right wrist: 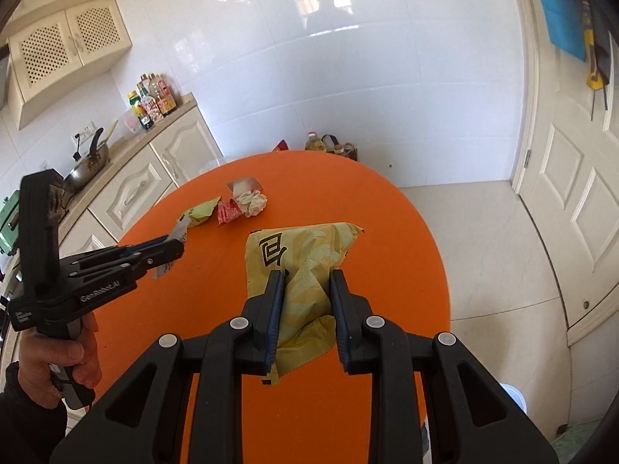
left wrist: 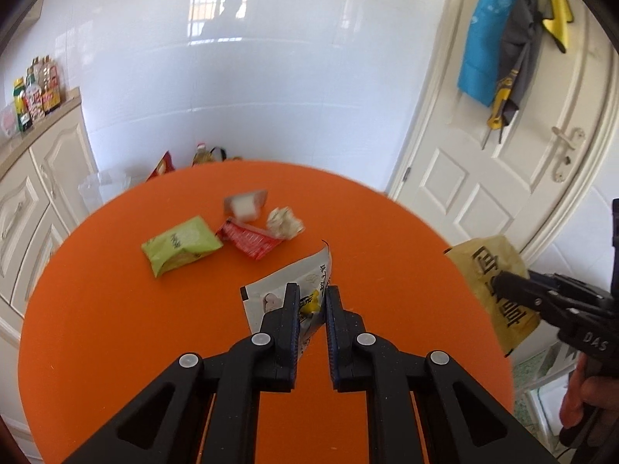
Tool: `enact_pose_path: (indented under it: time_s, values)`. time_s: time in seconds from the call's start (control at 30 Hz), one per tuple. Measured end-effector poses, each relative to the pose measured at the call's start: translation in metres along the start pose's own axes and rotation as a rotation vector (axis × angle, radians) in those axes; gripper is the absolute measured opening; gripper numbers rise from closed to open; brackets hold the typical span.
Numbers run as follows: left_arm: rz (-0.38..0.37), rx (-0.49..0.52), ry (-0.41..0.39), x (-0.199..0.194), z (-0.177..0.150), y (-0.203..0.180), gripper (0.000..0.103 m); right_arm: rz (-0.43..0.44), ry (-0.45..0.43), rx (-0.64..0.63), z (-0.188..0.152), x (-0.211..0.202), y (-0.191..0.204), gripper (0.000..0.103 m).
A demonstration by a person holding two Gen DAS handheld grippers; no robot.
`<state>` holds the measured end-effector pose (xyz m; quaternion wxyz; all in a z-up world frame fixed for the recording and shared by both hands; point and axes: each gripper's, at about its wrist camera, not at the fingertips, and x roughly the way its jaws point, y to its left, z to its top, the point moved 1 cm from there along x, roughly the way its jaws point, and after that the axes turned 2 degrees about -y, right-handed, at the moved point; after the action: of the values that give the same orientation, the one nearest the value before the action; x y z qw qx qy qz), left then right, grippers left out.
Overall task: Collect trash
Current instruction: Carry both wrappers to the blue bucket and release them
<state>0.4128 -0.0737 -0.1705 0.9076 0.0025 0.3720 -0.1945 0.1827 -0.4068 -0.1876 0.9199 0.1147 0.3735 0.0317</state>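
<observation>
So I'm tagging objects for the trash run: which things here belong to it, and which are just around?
Trash job:
yellow bag
white wrapper
green packet
red wrapper
paper ball
clear pack

Just around:
bottles
wok
blue apron
door

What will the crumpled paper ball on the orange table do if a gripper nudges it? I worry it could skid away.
The crumpled paper ball looks light, so a nudge would probably send it sliding or tumbling. Its creased, uneven shape suggests it would stop soon. It lies by the red wrapper, which may shift too.
</observation>
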Motion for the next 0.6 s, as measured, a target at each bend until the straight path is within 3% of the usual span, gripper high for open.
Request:
enact_pose_path:
  time_s: [0.3, 0.47, 0.6]
  values:
    - [-0.167, 0.107, -0.082, -0.029, 0.018, -0.089, 0.008, -0.096, -0.072, 0.043, -0.013, -0.069, -0.035, 0.024]
    - [-0.303, 0.18, -0.063, -0.014, 0.017, -0.163, 0.008, -0.209, -0.103, 0.114, -0.035, -0.12, -0.08, 0.024]
    - [-0.407, 0.238, 0.002, 0.009, 0.008, -0.224, 0.008, -0.318, -0.118, 0.193, -0.06, -0.162, -0.129, 0.024]
